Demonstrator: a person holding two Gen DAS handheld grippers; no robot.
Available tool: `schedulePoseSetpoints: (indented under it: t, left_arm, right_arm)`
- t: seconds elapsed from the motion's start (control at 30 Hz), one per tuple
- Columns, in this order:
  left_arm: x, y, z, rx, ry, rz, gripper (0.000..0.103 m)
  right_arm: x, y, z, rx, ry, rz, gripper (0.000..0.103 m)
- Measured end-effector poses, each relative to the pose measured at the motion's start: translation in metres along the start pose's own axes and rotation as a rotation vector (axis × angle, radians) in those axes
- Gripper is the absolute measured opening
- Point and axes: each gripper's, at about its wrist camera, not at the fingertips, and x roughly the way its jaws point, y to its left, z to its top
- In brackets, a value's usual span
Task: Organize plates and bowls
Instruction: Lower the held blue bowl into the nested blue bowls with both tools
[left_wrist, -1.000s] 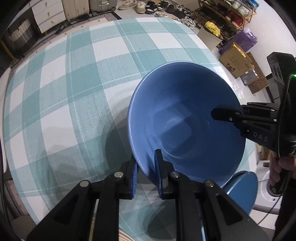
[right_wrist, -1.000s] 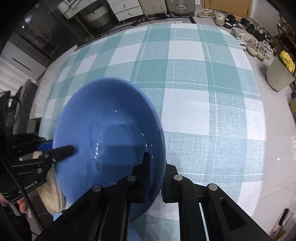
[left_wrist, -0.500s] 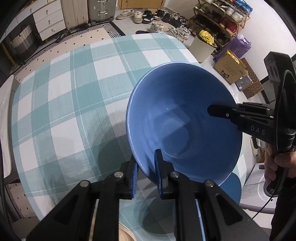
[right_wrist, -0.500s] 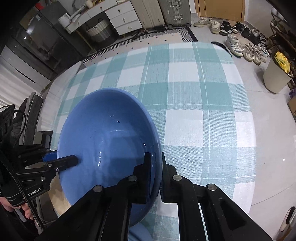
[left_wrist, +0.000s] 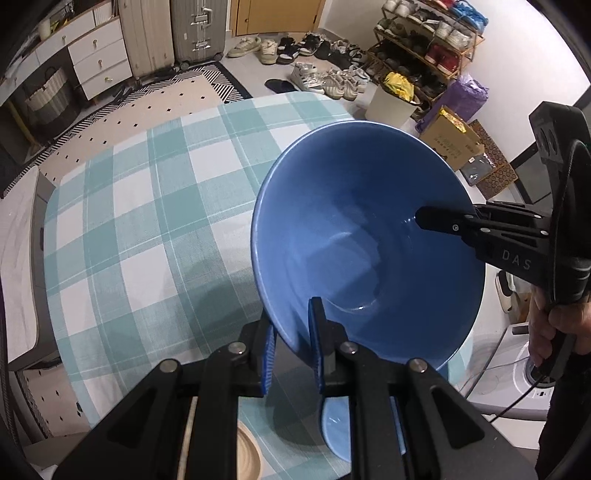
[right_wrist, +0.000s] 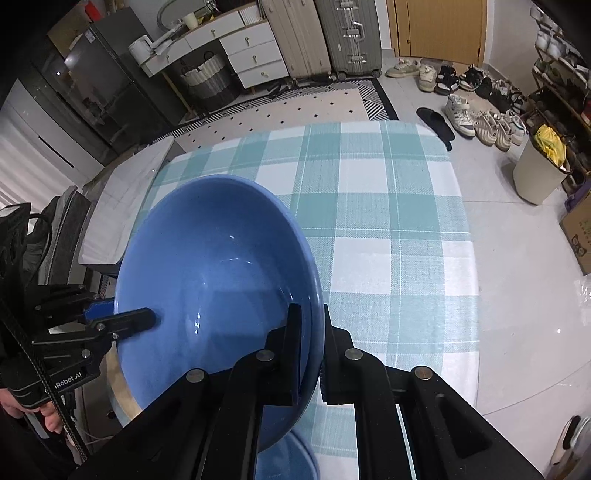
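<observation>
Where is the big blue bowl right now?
The blue bowl is off the checked tablecloth, pinched at opposite rims by the left gripper and the right gripper, above a smaller blue dish.

The blue dish (left_wrist: 334, 421) under the bowl (left_wrist: 369, 251) is mostly hidden; the tan one (left_wrist: 248, 458) is cut off.

Glossy glazed blue bowl (left_wrist: 369, 236); woven checked cloth (left_wrist: 147, 221) looks matt.
</observation>
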Motion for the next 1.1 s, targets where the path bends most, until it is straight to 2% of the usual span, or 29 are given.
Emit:
schedulePoseSetpoints:
  t: [0.27,0.53,0.8,1.1]
  left_arm:
    - [-0.025,-0.017,-0.025,0.026,-0.013,0.013,0.015]
    - [-0.038,-0.033,-0.061,0.048,-0.017,0.010,0.015]
    - [-0.017,-0.041,-0.103,0.051,0.035,0.046,0.015]
    - [0.002,-0.051,-0.134,0.076,0.018,0.121,0.015]
  right_arm:
    - [-0.032,0.016,-0.026,-0.021,-0.021,-0.016,0.007]
    - [-0.057,0.031,-0.067,-0.042,-0.037,-0.042,0.007]
    - [-0.037,0.032,-0.114,-0.024,-0.004,-0.018,0.008]
    - [-0.008,0.026,-0.153,0.005,-0.007,0.012,0.008]
